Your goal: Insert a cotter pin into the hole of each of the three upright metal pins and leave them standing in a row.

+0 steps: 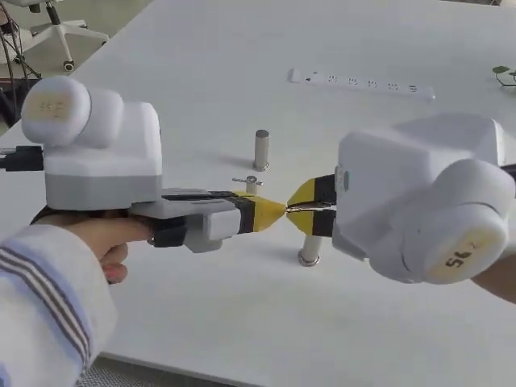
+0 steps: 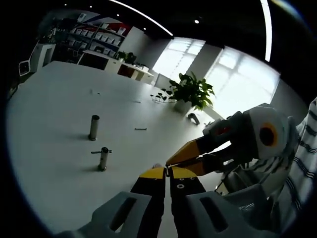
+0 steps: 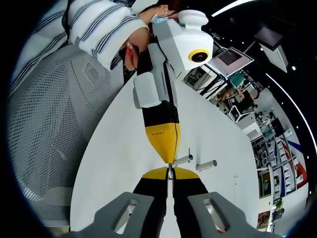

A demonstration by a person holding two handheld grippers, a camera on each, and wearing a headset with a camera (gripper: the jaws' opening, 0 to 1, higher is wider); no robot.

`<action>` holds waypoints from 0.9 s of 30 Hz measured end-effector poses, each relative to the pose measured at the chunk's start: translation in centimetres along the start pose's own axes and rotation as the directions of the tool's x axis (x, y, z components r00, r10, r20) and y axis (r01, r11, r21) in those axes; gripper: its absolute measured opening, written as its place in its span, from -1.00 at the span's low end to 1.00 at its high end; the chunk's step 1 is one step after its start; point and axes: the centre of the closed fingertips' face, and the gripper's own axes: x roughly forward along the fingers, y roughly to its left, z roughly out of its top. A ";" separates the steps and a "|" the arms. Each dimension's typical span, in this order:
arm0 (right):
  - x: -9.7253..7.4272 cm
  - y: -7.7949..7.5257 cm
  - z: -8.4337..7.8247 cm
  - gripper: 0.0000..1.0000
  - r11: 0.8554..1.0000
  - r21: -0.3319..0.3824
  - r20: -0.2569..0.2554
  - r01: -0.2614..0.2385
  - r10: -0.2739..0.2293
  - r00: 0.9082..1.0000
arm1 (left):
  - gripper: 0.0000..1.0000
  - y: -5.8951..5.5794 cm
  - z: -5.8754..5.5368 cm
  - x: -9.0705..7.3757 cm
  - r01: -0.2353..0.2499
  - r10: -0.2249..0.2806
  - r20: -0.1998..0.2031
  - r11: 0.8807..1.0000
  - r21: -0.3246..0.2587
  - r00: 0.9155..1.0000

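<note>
**Two grippers are meeting tip to tip above the row of pins**

A wide white table (image 1: 242, 322) is filling most of the head view. Over it, the left gripper (image 1: 274, 212) is coming in from the left. A hand (image 1: 105, 238) in a striped sleeve (image 1: 40, 290) is holding it. The right gripper (image 1: 300, 208) is coming in from the right, and the yellow tips of both are touching each other.

The jaws of the right gripper are pressing together on a thin silver cotter pin (image 3: 170, 170), and its end is sticking out toward the left gripper. The jaws of the left gripper are also pressing together. I cannot tell if they are pinching the end of this pin.

A long white power strip (image 1: 363, 83) is lying far back on the table. In the left gripper view, a green potted plant (image 2: 190, 91) is standing at the far edge.

Three metal pins are standing upright in a line going away from the person:
- The bare grey metal pin (image 1: 262, 150) is standing farthest away.
- The second grey metal pin (image 1: 251, 185) is standing just before it, and a small cotter pin (image 1: 246, 180) is crossing through its top.
- The third grey metal pin (image 1: 310, 248) is standing nearest, right under the touching tips. The right gripper is hiding its top.

In the left gripper view, one loose cotter pin (image 2: 140, 129) is lying flat on the table, well apart from the row.
</note>
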 end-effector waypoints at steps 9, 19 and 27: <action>-0.2 -0.4 0.1 -0.85 0.998 0.066 0.036 0.012 -0.014 0.999 | -1.00 -0.2 0.2 -0.6 0.006 -0.006 0.005 1.000 0.001 1.000; -1.0 -1.1 -0.7 -0.69 0.951 0.301 0.121 -0.069 0.034 0.992 | -1.00 0.1 1.6 -2.2 -0.033 0.025 0.044 0.978 0.208 0.999; -1.4 -0.9 0.1 -0.75 0.860 0.466 0.243 -0.207 0.101 0.965 | -1.00 0.0 2.1 -3.0 -0.017 0.004 0.049 0.964 0.267 0.999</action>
